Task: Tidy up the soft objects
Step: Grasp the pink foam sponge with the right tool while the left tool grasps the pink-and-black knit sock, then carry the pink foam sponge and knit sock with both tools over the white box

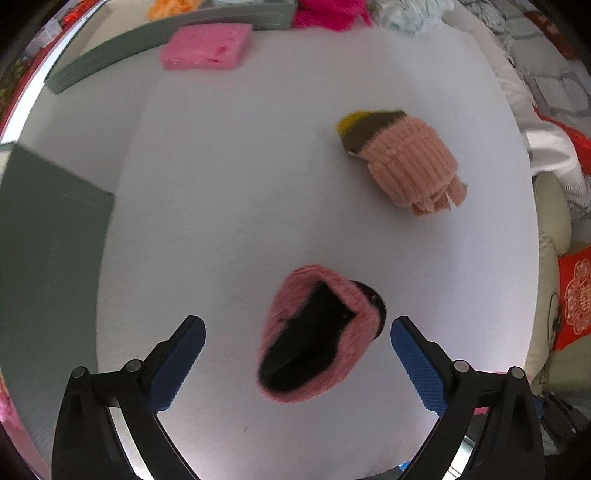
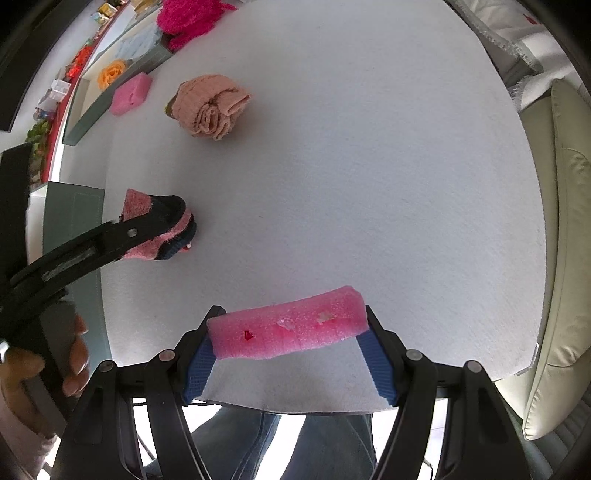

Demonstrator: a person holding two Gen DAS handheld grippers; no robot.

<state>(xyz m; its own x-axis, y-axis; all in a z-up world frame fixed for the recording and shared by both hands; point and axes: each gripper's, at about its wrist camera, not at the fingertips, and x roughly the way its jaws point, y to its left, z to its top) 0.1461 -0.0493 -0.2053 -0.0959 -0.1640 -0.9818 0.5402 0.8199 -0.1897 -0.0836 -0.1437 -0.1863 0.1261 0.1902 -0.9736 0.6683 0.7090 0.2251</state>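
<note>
My left gripper (image 1: 297, 328) is open above a pink and black fuzzy sock (image 1: 317, 336) that lies on the white table between the fingers. It also shows in the right wrist view (image 2: 159, 229), with the left gripper's finger (image 2: 147, 225) over it. My right gripper (image 2: 288, 328) is shut on a pink foam block (image 2: 288, 325), held lengthwise between its blue pads near the table's front edge. A rolled peach cloth (image 1: 410, 162) with a yellow and olive sponge under it lies further back; it also shows in the right wrist view (image 2: 210, 105).
A pink sponge (image 1: 207, 46) lies by a long grey-green tray (image 1: 147, 44) at the back left. Another grey-green bin (image 1: 48, 229) stands at the left. Magenta fluffy cloth (image 1: 328, 14) and an orange flower (image 2: 110, 74) lie at the back. A cream chair (image 2: 554, 258) stands on the right.
</note>
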